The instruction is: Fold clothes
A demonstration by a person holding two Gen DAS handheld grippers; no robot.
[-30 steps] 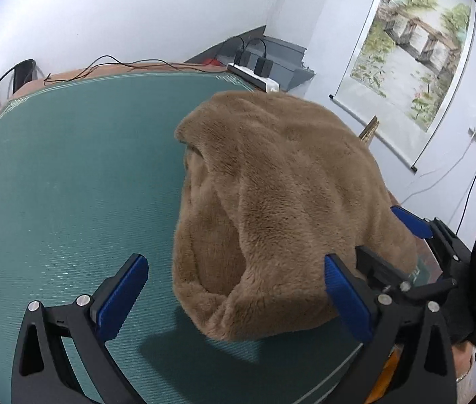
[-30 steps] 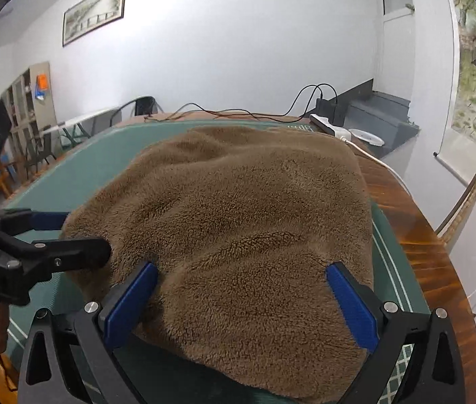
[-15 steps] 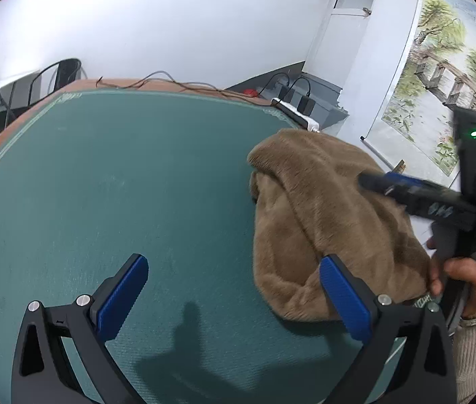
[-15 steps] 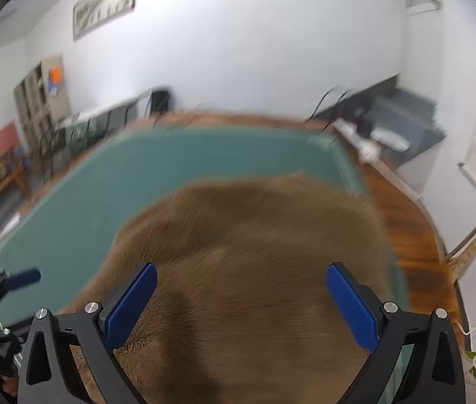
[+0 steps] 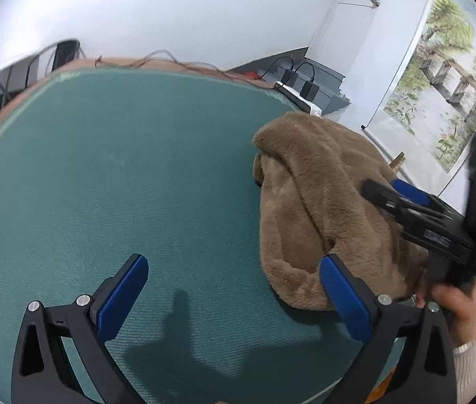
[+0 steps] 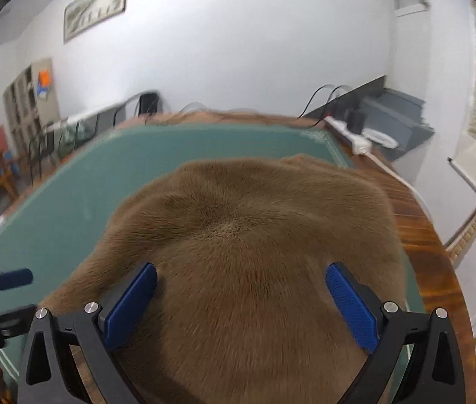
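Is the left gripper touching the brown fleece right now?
Apart. The left wrist view shows the left gripper open over bare green mat, with the brown fleece lying beyond its right finger, nothing between the fingers.

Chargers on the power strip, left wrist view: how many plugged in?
2. Both black chargers stand side by side on the white power strip at the table's far edge, behind the brown garment.
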